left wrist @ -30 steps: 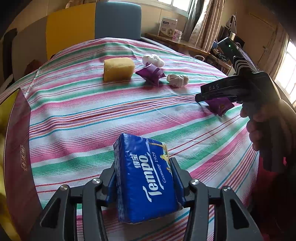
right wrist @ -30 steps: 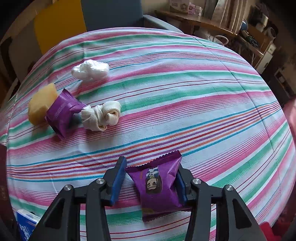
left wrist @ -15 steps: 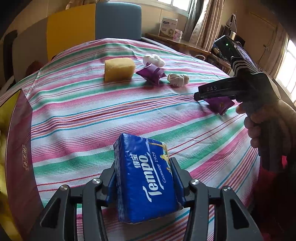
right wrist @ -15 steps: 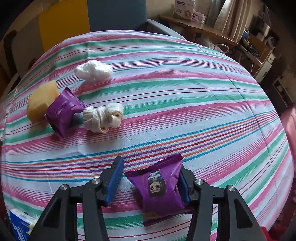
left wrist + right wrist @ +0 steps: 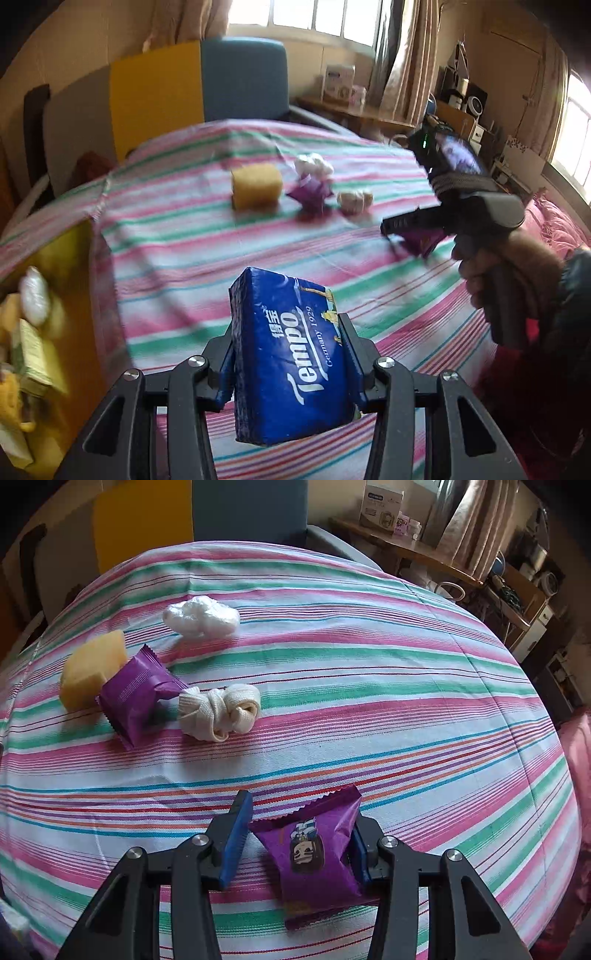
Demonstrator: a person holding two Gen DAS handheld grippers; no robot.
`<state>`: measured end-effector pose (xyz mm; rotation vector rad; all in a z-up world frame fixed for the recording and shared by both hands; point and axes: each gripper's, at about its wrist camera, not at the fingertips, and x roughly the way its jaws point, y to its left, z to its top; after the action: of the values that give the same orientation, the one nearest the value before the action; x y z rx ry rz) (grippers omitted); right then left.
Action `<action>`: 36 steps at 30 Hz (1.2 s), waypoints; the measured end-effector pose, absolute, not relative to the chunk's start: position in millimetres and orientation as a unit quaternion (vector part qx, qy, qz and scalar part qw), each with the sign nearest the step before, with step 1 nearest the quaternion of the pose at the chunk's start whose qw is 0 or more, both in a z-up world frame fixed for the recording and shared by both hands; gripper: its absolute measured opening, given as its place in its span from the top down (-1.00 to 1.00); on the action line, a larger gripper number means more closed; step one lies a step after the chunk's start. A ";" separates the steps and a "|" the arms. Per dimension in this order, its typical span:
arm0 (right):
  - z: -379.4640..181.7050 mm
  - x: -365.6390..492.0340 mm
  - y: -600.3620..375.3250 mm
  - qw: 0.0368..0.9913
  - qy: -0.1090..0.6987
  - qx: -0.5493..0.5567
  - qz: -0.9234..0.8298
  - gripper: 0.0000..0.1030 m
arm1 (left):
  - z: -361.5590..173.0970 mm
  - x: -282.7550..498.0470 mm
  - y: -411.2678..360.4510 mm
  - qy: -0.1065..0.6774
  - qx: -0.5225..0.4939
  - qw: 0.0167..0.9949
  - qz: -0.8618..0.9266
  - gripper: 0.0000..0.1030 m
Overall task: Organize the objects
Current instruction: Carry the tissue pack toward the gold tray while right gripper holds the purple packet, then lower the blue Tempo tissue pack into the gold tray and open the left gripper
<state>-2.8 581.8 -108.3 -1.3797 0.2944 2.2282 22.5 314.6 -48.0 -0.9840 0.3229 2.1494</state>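
Observation:
My left gripper (image 5: 288, 354) is shut on a blue Tempo tissue pack (image 5: 291, 358) and holds it above the striped tablecloth (image 5: 177, 236). My right gripper (image 5: 299, 834) stands around a purple snack packet (image 5: 314, 853) that rests on the cloth; the left pad (image 5: 236, 834) is apart from the packet, the right pad touches it. The right gripper also shows in the left wrist view (image 5: 413, 225). Farther back lie a yellow sponge (image 5: 88, 668), a second purple packet (image 5: 136, 694), a knotted cream cloth (image 5: 218, 712) and a crumpled white bag (image 5: 201, 616).
A yellow box (image 5: 44, 332) holding several items stands at the table's left edge. A yellow and blue chair (image 5: 199, 81) stands behind the table. A desk with boxes (image 5: 406, 535) is at the back right.
My right gripper has opened a little; its left pad has come off the purple packet. My left gripper has lifted and tilted up with the tissue pack, bringing the yellow box into view.

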 end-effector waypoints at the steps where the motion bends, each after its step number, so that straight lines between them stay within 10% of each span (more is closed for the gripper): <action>1: -108.2 -2.6 582.3 0.250 0.111 -0.507 0.818 0.07 | -42.9 23.6 312.0 0.128 -0.379 0.365 0.841 0.07; 36: -110.3 -9.0 572.7 0.263 0.043 -0.513 0.816 0.08 | -57.7 -18.4 62.7 0.017 -0.462 0.176 0.869 0.06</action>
<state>-9.0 572.7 -110.4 -1.3866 0.1155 2.2080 -18.4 62.7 -57.7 -1.3077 0.0484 2.4612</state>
